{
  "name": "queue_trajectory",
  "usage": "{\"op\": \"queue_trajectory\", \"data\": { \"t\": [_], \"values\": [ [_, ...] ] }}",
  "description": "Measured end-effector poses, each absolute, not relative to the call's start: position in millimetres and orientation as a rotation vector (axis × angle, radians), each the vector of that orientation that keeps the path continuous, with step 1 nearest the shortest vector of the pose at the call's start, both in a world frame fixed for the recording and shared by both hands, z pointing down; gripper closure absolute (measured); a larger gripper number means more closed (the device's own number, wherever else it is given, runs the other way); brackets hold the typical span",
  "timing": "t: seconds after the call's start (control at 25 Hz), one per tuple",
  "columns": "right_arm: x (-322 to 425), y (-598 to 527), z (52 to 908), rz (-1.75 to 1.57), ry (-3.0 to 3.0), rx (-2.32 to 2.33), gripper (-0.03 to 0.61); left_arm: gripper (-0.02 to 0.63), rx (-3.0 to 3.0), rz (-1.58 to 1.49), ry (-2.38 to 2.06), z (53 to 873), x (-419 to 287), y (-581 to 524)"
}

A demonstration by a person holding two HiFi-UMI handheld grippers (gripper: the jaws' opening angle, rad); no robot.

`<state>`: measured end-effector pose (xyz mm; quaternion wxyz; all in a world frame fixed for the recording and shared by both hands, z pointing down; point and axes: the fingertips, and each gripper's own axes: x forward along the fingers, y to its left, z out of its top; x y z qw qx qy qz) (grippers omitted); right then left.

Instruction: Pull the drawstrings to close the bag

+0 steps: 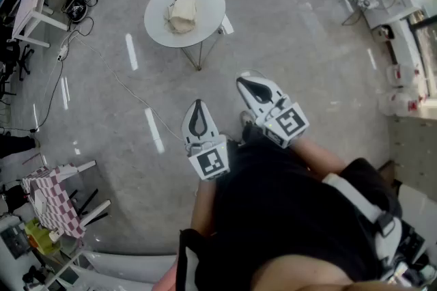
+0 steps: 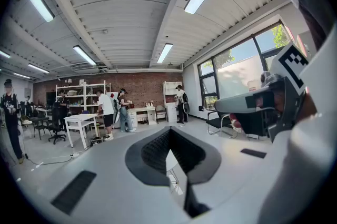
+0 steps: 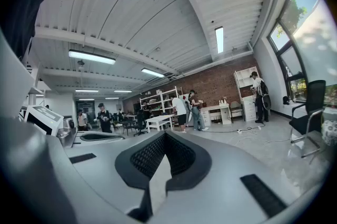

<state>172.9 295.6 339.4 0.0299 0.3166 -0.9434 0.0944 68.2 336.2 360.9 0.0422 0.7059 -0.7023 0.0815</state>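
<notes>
- The left claw [image 2: 169, 131] was closed: its dark pads met at the tips with nothing held between them, and only floor showed through the gap behind the tips.
- The right claw [image 3: 164, 134] was closed the same way and was empty.
- In the head view both claws were held up close to the person's body, side by side and apart. The left one sat lower in the picture than the right, and each pointed out over the grey floor [image 1: 293, 44].
- The marker cubes on the left claw [image 1: 210, 161] and the right claw [image 1: 289, 121] faced the camera.
- The bag [image 1: 182, 11] — cream and crumpled — lay near the middle of a round white surface [image 1: 208, 23], well apart from both claws, ahead and a little left. Its drawstrings were too small to make out.
- A thin cable [image 1: 136, 100] trailed across the floor from the left and passed between the surface and the claws.
- A checkered board [image 1: 51, 197] stood at the lower left.
- Further out, the gripper views showed people [image 2: 107, 112] standing by white desks and shelves in front of a brick wall [image 2: 142, 86], with tall windows [image 2: 239, 68] to the right.
</notes>
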Motion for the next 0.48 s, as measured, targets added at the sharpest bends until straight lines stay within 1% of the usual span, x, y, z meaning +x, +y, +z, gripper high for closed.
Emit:
{"op": "queue_trajectory", "data": {
  "t": [0.48],
  "values": [
    [178.7,284.1,341.0,0.305,-2.922,0.949,0.583,0.615,2.151,0.255,-2.15,363.4,77.1,323.8]
  ]
}}
